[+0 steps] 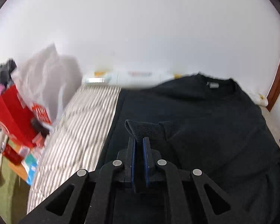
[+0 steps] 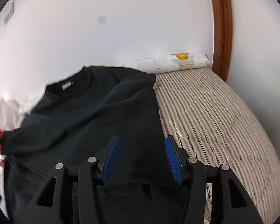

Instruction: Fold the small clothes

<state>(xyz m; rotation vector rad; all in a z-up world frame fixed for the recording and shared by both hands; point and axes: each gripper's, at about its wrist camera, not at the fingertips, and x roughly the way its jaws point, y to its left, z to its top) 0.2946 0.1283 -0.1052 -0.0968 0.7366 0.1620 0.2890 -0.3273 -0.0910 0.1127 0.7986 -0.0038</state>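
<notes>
The left tool [image 1: 139, 140] is clenched on the ribbed cuff [image 1: 140, 127] of a black long-sleeved knit top [image 1: 205, 121], which lies spread on the bed's grey-and-cream striped quilt [image 1: 80, 127], collar away from both tools. The right tool [image 2: 142, 140] hangs released, its blue pads either side of the top's right edge, gripping nothing.

The step looks like folding the sleeve in across the body. To do it well, carry the cuff low and straight over the chest so the sleeve lays flat, and let the right tool press the body down so the whole garment does not drag.

Far left of the left tool, a red paper bag [image 1: 15, 115] stands open with dark clothing [image 1: 1, 74] bulging from it, blurred; a pale plastic bag [image 1: 46, 74] slumps beside it, contents unclear.
</notes>
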